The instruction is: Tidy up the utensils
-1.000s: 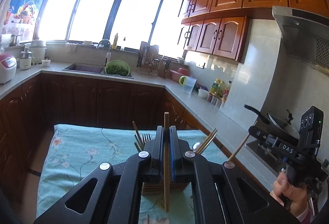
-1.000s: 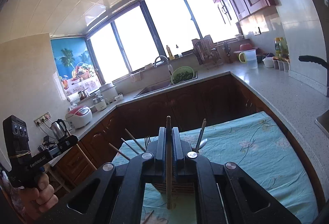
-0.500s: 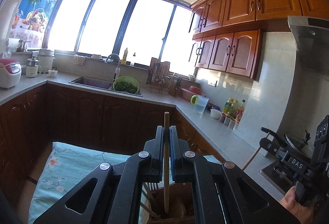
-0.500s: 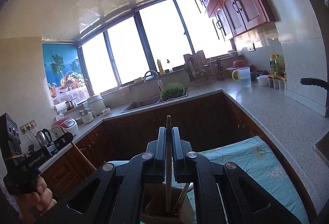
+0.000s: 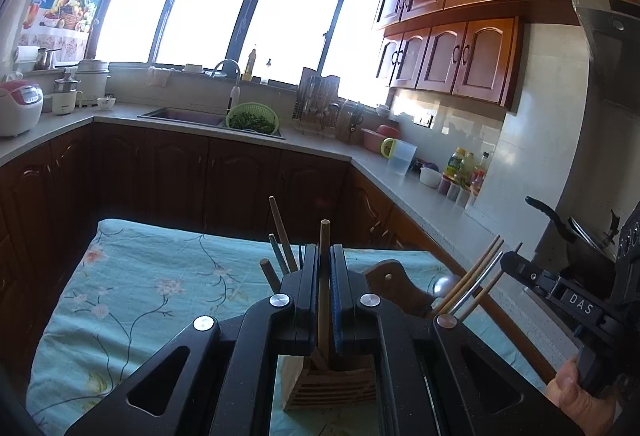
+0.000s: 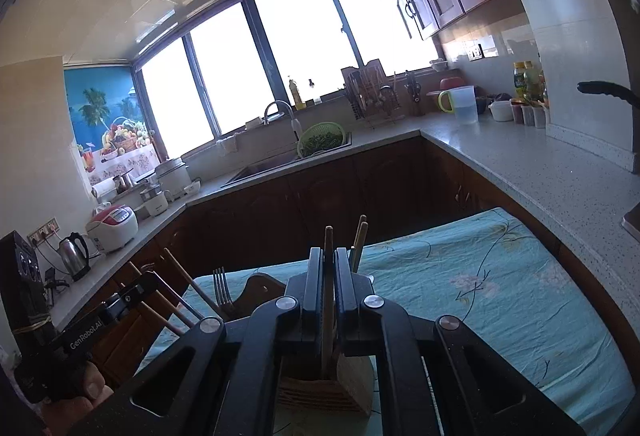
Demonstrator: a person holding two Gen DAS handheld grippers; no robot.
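Observation:
My left gripper (image 5: 324,256) is shut on a wooden chopstick (image 5: 323,288) held upright, its lower end down in a wooden utensil holder (image 5: 332,384) on the table. My right gripper (image 6: 328,256) is shut on another wooden chopstick (image 6: 328,296), also upright with its lower end in the same holder (image 6: 324,392). The holder has several chopsticks (image 5: 468,280) and a fork (image 6: 221,288) standing in it. The right gripper shows at the right edge of the left wrist view (image 5: 560,292); the left gripper shows at the left edge of the right wrist view (image 6: 100,320).
The table has a teal flowered cloth (image 5: 140,296). Kitchen counters (image 6: 540,164) run around it, with a sink (image 5: 188,114), a green colander (image 5: 251,120), a dish rack (image 5: 320,104), a rice cooker (image 5: 18,108), a kettle (image 6: 74,250) and a pan (image 5: 580,240) on the stove.
Both grippers have lowered and tilted down since half a second ago, bringing the two chopsticks deeper into the holder. The table and the other utensils have come back into view.

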